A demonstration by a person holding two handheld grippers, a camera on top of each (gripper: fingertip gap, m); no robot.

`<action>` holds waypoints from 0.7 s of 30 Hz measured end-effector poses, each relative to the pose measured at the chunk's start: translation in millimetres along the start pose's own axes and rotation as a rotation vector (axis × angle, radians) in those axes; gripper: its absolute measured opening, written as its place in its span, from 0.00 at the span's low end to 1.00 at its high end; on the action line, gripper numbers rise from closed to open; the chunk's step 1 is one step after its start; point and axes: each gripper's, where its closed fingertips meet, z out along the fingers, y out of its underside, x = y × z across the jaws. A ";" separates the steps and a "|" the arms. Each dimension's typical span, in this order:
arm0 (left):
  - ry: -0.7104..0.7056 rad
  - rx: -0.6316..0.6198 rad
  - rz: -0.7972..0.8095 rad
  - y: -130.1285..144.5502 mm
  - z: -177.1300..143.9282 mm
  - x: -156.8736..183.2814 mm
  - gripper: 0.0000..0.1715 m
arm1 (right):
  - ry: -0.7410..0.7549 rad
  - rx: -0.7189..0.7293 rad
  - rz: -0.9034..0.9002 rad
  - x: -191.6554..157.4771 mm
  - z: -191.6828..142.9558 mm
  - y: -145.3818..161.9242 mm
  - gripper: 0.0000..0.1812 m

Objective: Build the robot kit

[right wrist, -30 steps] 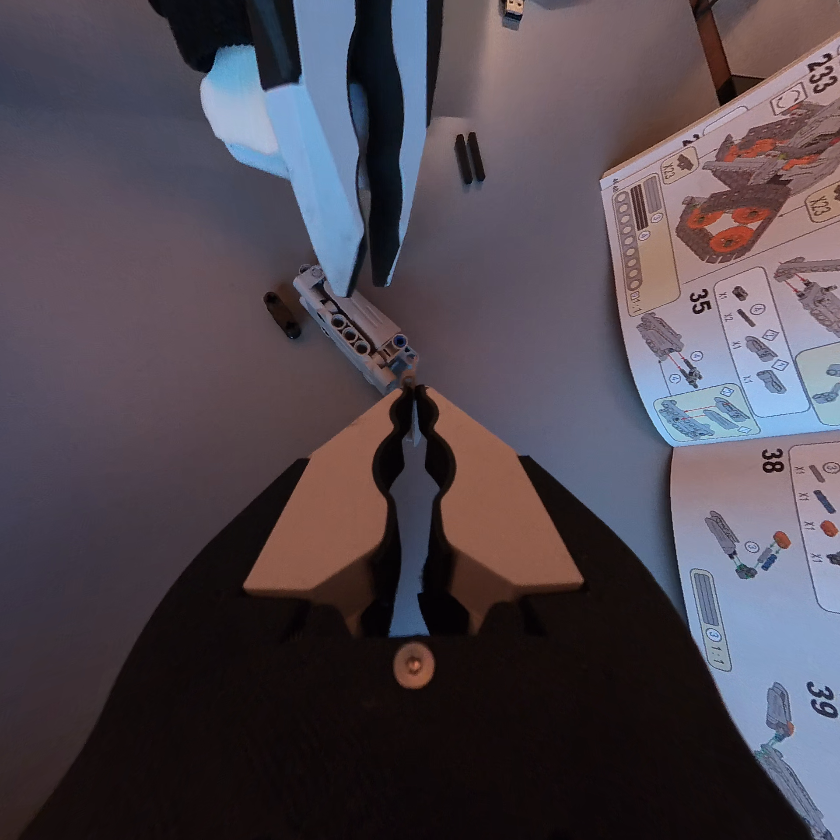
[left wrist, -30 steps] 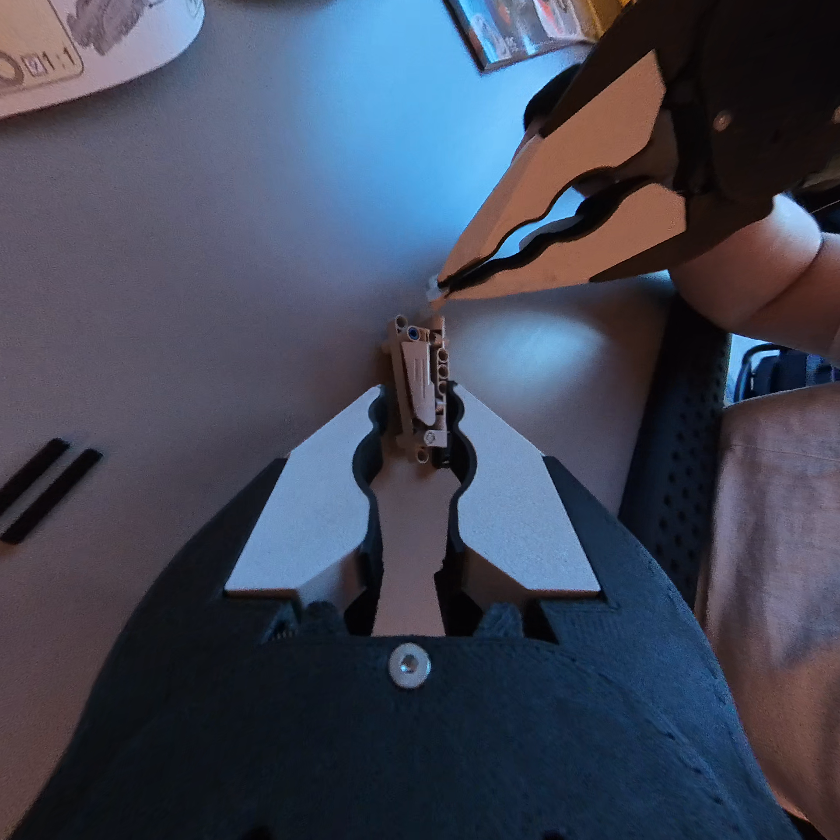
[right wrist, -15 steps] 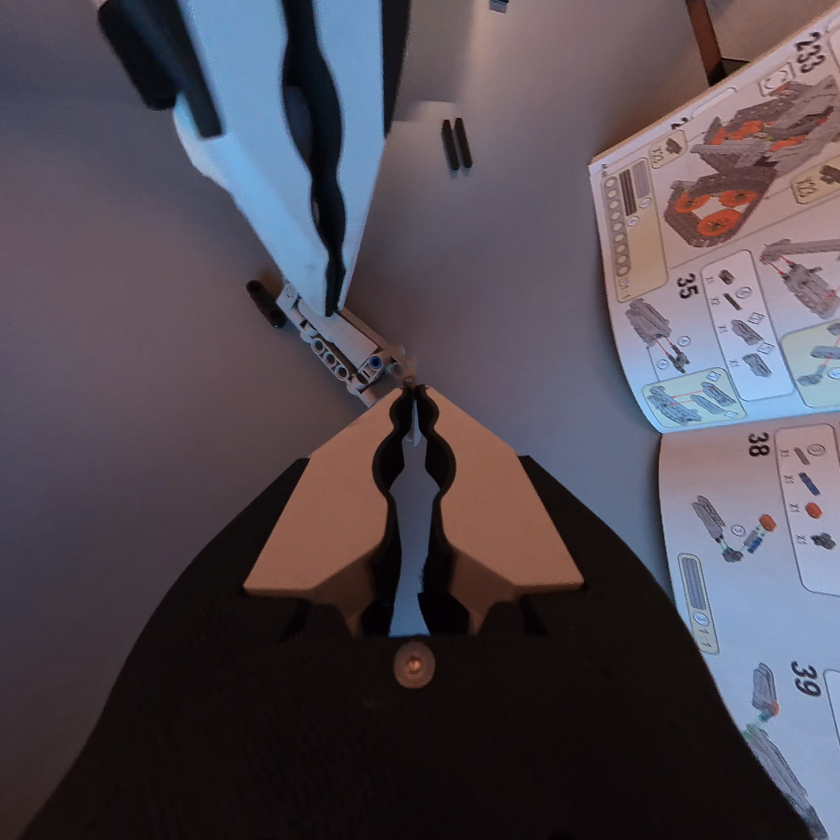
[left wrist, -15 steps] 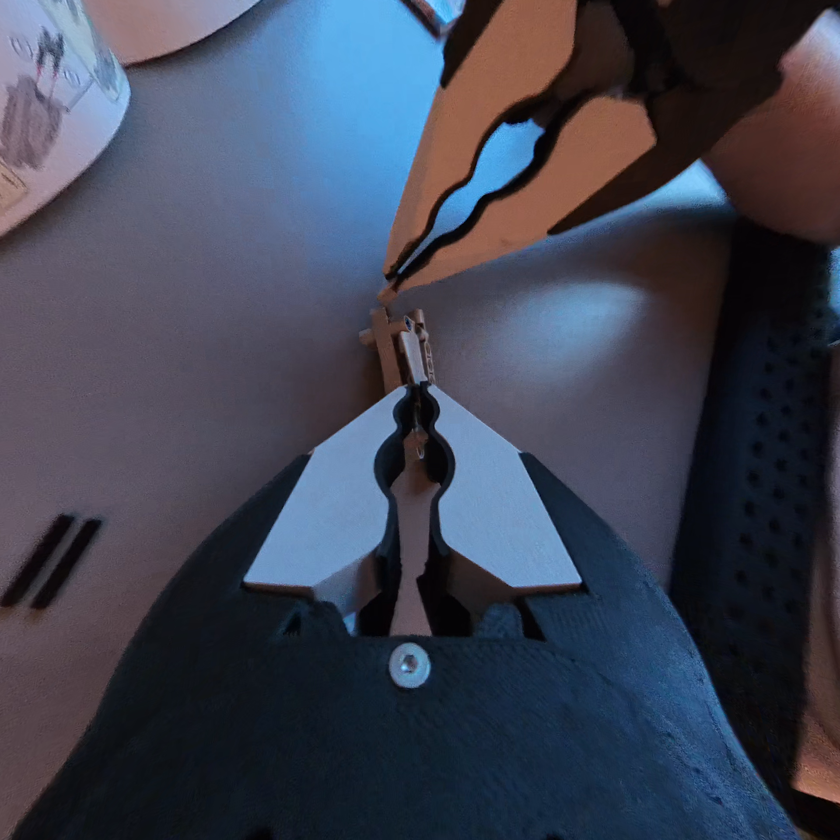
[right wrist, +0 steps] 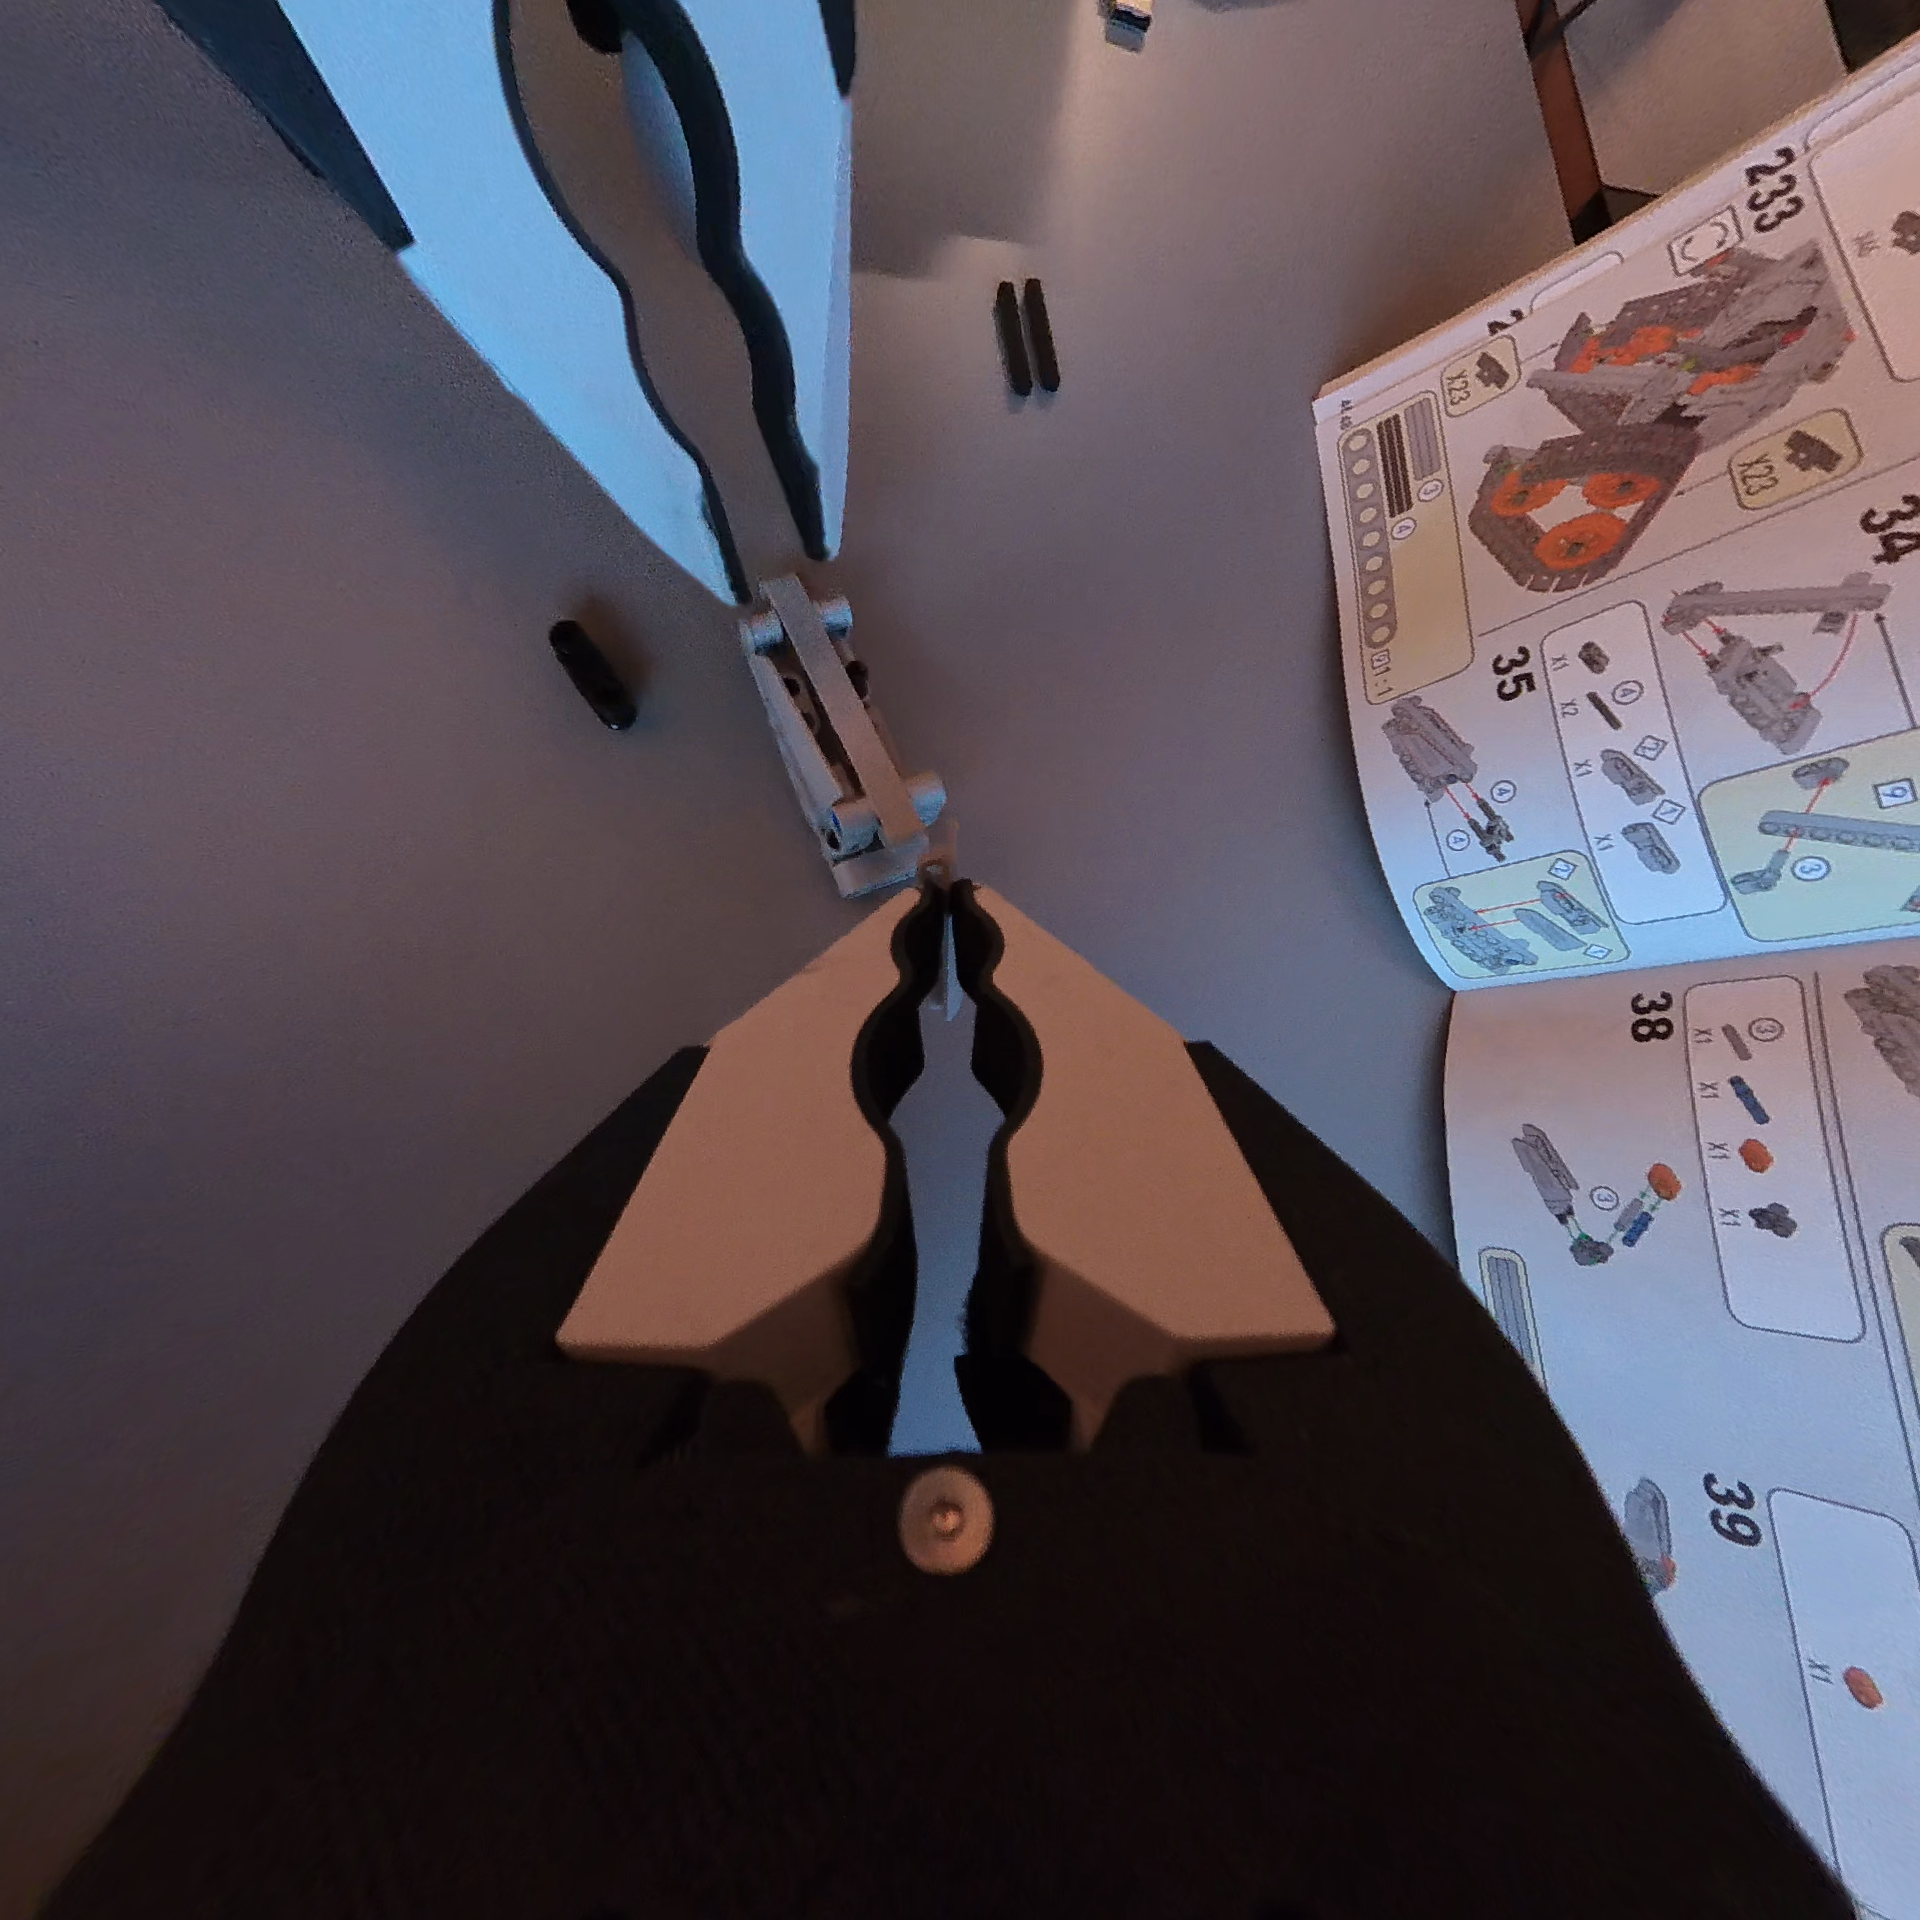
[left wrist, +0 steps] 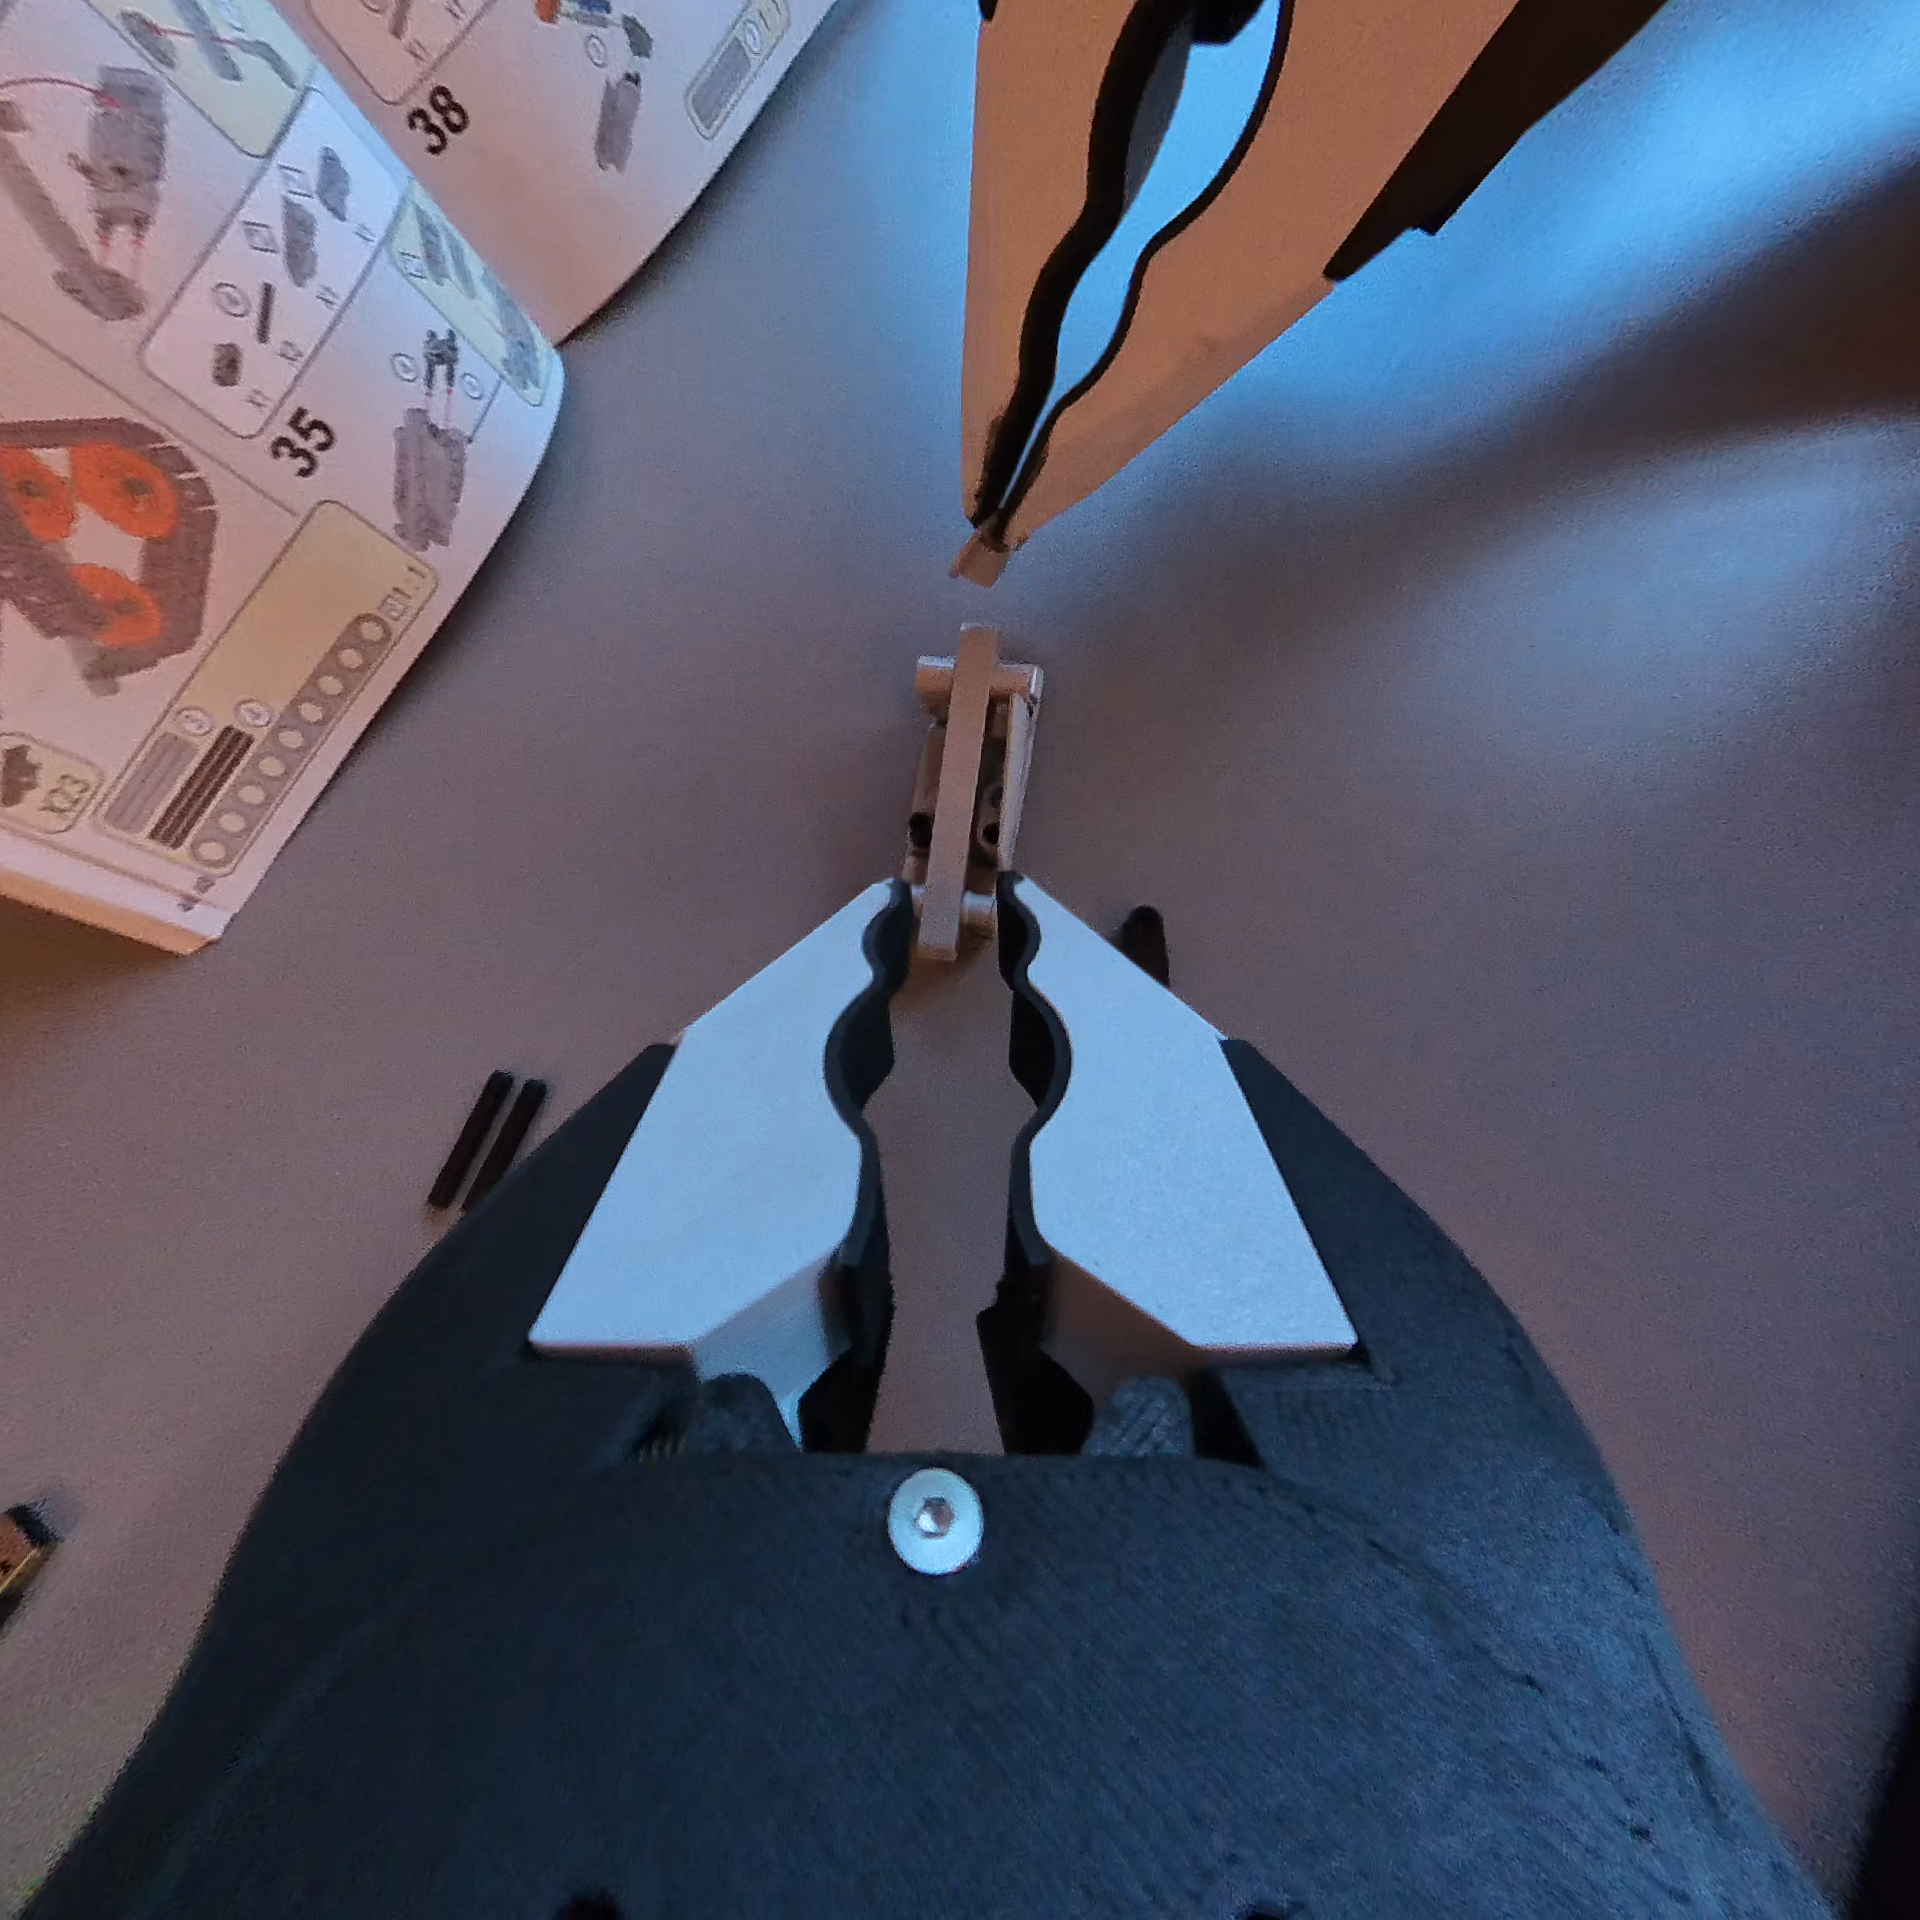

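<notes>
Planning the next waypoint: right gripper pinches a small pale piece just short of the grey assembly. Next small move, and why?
Probably ease the right gripper forward a touch. Its small pale piece sits just short of the grey brick assembly's near end, roughly in line, and the left gripper braces the far end.

grey matte table (left wrist: 1455,935) fills both views, smooth and plain. cool bluish light washes across its far right side in the left wrist view, and warmer, pinkish tones sit nearer the camera. in the right wrist view the table (right wrist: 260,935) looks dim grey, and a dark brown strip (right wrist: 1558,104) of something shows past its far right corner.
</notes>
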 end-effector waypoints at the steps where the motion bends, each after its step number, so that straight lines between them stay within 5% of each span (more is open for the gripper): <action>1: -0.015 0.004 0.004 1.2 -1.9 -1.2 0.08 | -0.006 -0.003 -0.002 -1.3 0.7 0.1 0.00; 15: 0.007 0.022 -0.044 17.7 18.5 -4.3 0.21 | -0.236 -0.085 -0.003 -30.5 -1.3 18.7 0.06; 17: 0.028 0.037 -0.043 16.0 20.2 -3.8 0.22 | -0.225 -0.038 -0.016 -29.4 -3.3 8.6 0.12; 21: 0.046 0.076 -0.024 13.0 24.3 -4.6 0.18 | -0.160 0.137 -0.120 -35.0 1.1 -36.2 0.06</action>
